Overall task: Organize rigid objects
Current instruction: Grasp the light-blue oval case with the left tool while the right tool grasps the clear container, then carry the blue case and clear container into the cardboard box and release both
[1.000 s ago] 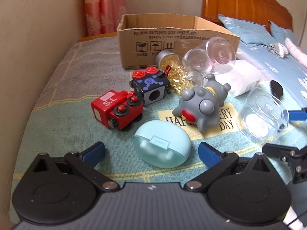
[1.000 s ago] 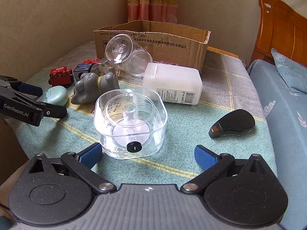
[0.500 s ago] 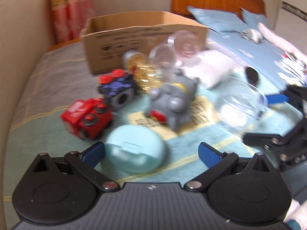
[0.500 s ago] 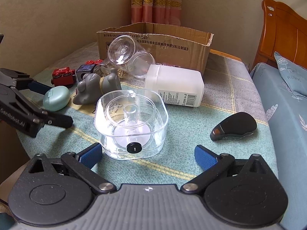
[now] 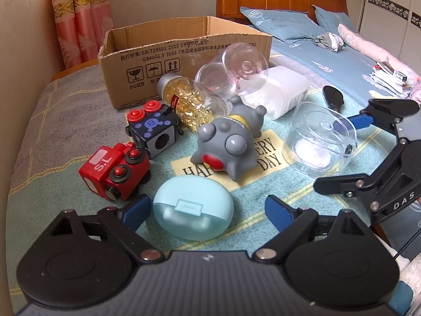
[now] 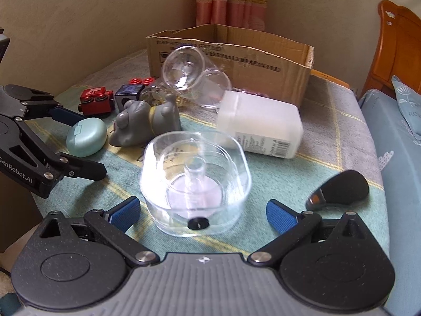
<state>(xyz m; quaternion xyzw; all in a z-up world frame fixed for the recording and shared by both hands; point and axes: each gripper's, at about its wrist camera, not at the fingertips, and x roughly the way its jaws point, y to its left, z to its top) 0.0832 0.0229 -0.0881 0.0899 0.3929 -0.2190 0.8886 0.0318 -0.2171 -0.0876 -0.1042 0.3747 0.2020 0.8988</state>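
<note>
On my left, the left tool (image 5: 206, 206) hangs low over the surface (image 5: 65, 121), and the mint-green earbud case (image 5: 193, 208) lies flat on the cloth between its two blue fingers (image 5: 136, 208). Its jaws have just been closing a little, but they are wide apart and I see a gap on both sides of the case, so nothing is gripped yet. I judge this case to be light, stiff and smooth, with a rounded shell that can slip out, so I would take it across its middle, low near the cloth, where the sides are most parallel. Just behind it stand the red toy train (image 5: 115, 171) and the grey toy figure (image 5: 229, 144), both near enough that the fingers could push them. Further right, the right tool (image 6: 202, 212) has its jaws wide open too, and the clear plastic container (image 6: 194, 184) sits between its fingers without contact that I can see. This container looks light and rigid but thin-walled and slippery, and perhaps it cracks under hard pressure, so I would hold it by two opposite walls with a gentle closing. Behind everything the cardboard box (image 5: 184, 55) stands open, and I suppose it is the place for the things. The white plastic bottle (image 6: 260, 129) lies on its side to the right of the figure, and the black remote-like thing (image 6: 339, 189) lies near the right edge.
</note>
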